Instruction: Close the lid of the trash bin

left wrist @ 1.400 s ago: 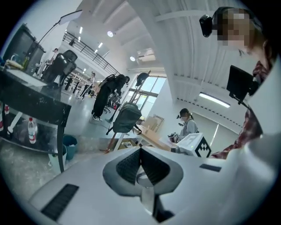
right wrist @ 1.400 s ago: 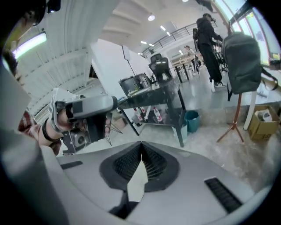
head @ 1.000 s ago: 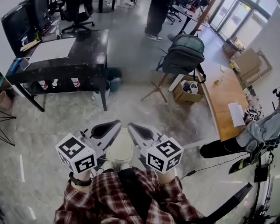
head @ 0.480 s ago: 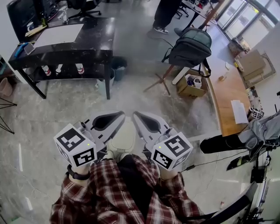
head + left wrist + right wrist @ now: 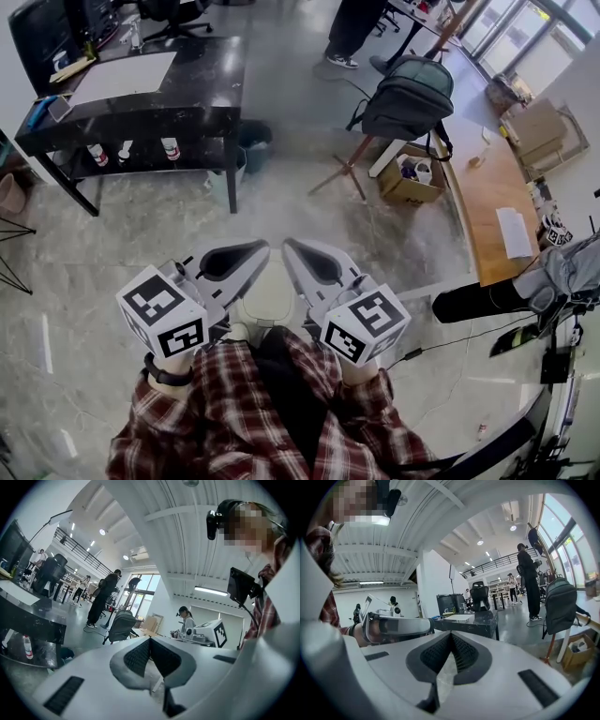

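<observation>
The trash bin point(image 5: 265, 300) shows as a cream rounded top on the floor close to the person's feet, between the two grippers. Whether its lid is down cannot be told from here. My left gripper point(image 5: 251, 247) hangs over the bin's left side, shut and holding nothing. My right gripper point(image 5: 288, 247) hangs over its right side, also shut and holding nothing. In the left gripper view the left gripper point(image 5: 150, 641) has its ribbed pads meeting at the tips. The right gripper view shows the right gripper point(image 5: 450, 636) the same way. Both look out across the room, so the bin is hidden there.
A black desk point(image 5: 141, 98) stands ahead on the left, with two small bins point(image 5: 246, 142) by its leg. A backpack point(image 5: 408, 94) rests on a stand ahead on the right, above a cardboard box point(image 5: 405, 183). A wooden table point(image 5: 483, 202) runs along the right. A person point(image 5: 352, 28) stands farther back.
The head view has shifted a little across the room. Both grippers have stayed shut over the bin and spread slightly apart.
</observation>
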### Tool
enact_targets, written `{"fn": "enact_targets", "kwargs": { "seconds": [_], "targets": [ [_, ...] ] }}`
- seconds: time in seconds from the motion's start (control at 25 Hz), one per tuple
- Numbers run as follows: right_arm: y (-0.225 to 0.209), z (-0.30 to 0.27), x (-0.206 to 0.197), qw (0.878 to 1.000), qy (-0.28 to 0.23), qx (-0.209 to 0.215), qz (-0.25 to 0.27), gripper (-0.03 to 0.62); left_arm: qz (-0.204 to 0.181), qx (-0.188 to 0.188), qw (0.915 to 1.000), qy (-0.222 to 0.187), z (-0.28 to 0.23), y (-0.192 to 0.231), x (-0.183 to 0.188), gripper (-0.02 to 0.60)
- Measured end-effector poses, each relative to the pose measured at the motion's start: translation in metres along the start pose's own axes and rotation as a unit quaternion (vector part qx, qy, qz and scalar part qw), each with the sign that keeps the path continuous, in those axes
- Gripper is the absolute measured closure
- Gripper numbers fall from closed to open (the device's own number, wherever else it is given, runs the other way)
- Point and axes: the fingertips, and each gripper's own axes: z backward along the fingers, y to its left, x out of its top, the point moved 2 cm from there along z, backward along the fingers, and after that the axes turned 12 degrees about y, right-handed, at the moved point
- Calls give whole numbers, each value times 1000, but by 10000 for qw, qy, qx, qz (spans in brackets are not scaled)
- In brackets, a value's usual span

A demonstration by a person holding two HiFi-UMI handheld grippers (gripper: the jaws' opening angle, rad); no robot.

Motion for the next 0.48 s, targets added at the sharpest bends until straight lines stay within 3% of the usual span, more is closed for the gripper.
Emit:
{"fn": "enact_targets", "kwargs": {
  "seconds": [0.48],
  "targets": [
    [1, -4, -9, 9999, 18, -105, -102, 582, 31, -193, 9998, 88, -4, 3, -10, 571]
  ]
}}
